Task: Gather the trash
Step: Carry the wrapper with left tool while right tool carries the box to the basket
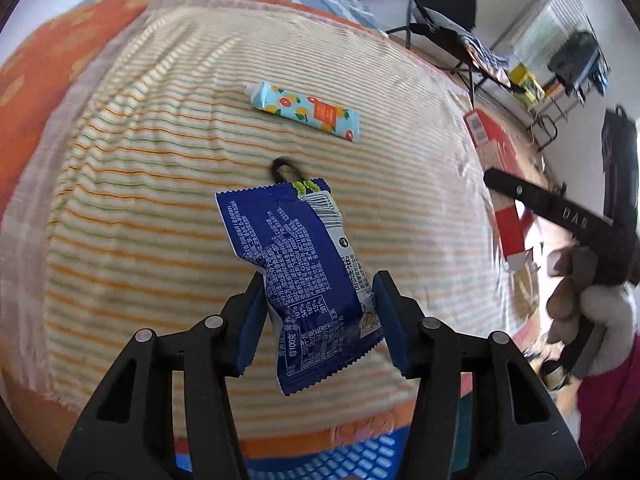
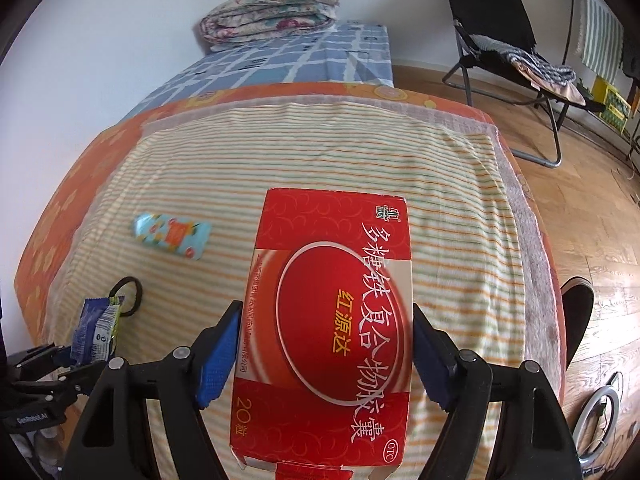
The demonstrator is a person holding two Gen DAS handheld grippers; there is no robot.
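My left gripper [image 1: 320, 312] is shut on a blue snack wrapper [image 1: 296, 264] and holds it above the striped blanket [image 1: 160, 160]. The wrapper also shows in the right wrist view [image 2: 96, 328], in the left gripper [image 2: 76, 356]. My right gripper [image 2: 326, 356] is shut on a red medicine box [image 2: 332, 312] above the blanket [image 2: 460, 208]; the box shows in the left wrist view [image 1: 510, 228]. A light-blue floral tube [image 1: 306, 112] lies flat on the blanket, farther off; it shows in the right wrist view [image 2: 172, 236]. A black hair tie [image 1: 284, 168] lies beyond the wrapper.
The hair tie [image 2: 128, 292] lies left of the box. A folded quilt [image 2: 272, 12] sits at the bed's far end. A black folding chair [image 2: 512, 52] stands on the wooden floor [image 2: 600, 240] to the right. A shoe [image 2: 576, 312] is by the bed edge.
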